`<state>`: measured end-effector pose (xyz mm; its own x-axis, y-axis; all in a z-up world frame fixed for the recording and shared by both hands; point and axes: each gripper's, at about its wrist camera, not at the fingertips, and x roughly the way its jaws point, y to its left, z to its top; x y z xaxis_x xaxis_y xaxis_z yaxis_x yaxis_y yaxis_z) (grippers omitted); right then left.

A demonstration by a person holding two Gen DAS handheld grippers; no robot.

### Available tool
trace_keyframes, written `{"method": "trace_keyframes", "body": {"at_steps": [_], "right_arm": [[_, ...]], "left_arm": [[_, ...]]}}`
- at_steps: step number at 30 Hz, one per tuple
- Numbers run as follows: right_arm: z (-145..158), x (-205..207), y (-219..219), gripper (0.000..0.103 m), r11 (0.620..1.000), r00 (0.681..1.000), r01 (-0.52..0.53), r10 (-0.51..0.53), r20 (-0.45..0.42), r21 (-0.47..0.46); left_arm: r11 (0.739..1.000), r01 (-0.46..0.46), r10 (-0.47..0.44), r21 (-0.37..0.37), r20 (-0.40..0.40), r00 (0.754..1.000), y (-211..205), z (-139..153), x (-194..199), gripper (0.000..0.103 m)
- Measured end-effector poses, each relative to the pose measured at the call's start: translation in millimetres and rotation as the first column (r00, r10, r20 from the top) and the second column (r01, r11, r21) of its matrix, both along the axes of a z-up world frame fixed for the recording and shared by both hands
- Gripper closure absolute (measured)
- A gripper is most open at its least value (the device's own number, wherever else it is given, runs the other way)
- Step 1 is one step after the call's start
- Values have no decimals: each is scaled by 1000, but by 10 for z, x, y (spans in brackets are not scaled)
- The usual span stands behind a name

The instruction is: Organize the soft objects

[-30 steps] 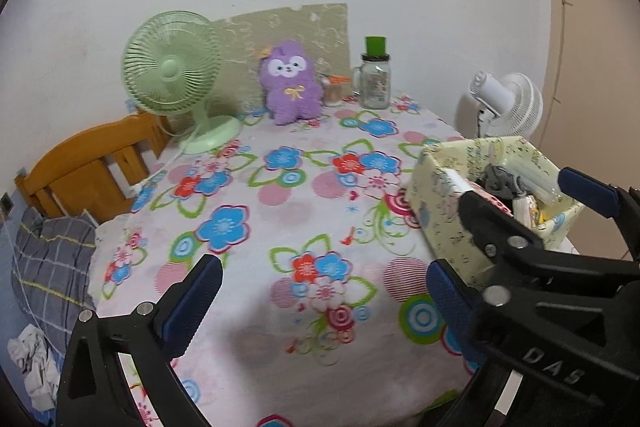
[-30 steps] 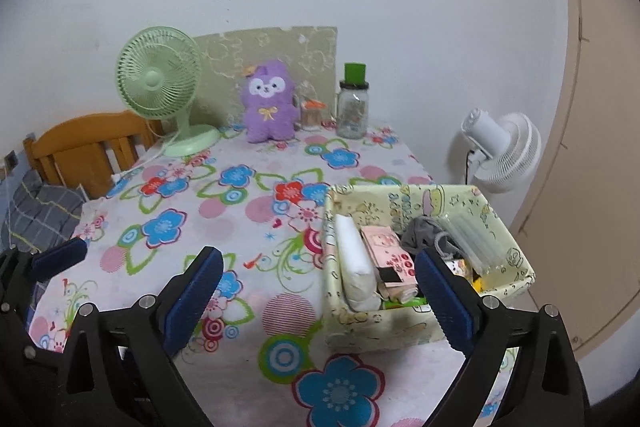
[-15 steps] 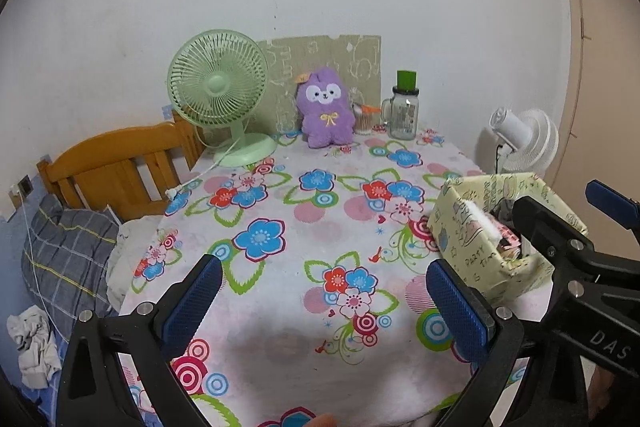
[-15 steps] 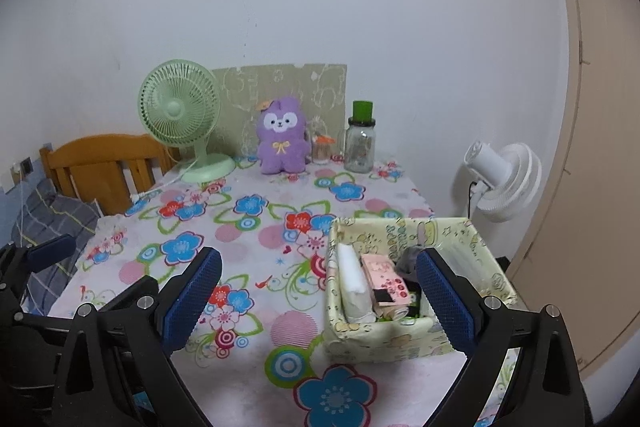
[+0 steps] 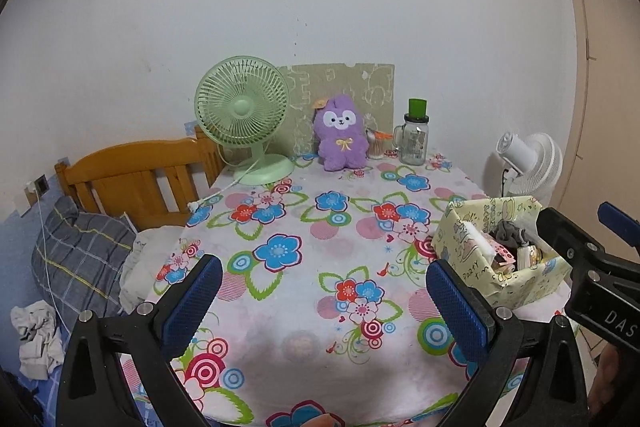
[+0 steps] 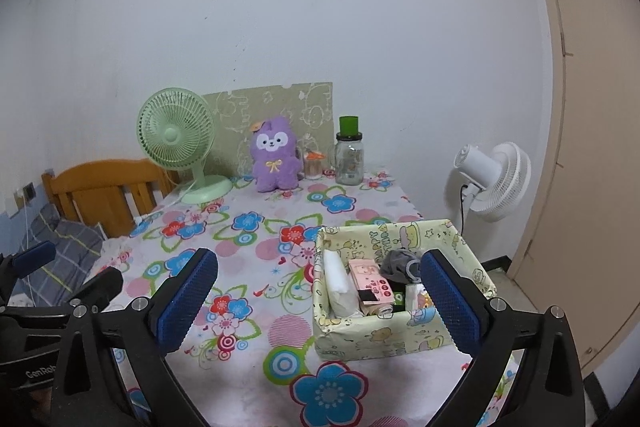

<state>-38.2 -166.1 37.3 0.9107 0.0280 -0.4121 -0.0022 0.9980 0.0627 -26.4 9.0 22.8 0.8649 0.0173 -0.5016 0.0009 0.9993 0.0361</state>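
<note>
A purple plush toy (image 5: 341,135) (image 6: 276,155) sits upright at the far edge of the flowered table (image 5: 304,267) (image 6: 248,239), against a patterned board. A yellow patterned box (image 5: 496,251) (image 6: 400,291) at the table's right side holds a white pack, a pink pack and a grey cloth (image 6: 400,265). My left gripper (image 5: 320,301) is open and empty over the near table edge. My right gripper (image 6: 320,301) is open and empty, near the box's front.
A green desk fan (image 5: 244,115) (image 6: 178,143) and a glass jar with a green lid (image 5: 414,137) (image 6: 349,157) stand beside the plush. A white floor fan (image 6: 496,179) stands right of the table. A wooden headboard (image 5: 136,179) and bedding lie left.
Both grippers have pulled back and risen from the table; the plush, fan and box look farther off. Both stay open and empty.
</note>
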Motion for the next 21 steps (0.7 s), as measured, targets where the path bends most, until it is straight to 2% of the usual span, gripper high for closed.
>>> {"method": "trace_keyframes", "body": {"at_steps": [21], "right_arm": [[71,-95,8,0,1000,1000,-19,19,23,-10]], "left_arm": [[1000,-4,5,-31,40,999,65,100,-108,0]]}}
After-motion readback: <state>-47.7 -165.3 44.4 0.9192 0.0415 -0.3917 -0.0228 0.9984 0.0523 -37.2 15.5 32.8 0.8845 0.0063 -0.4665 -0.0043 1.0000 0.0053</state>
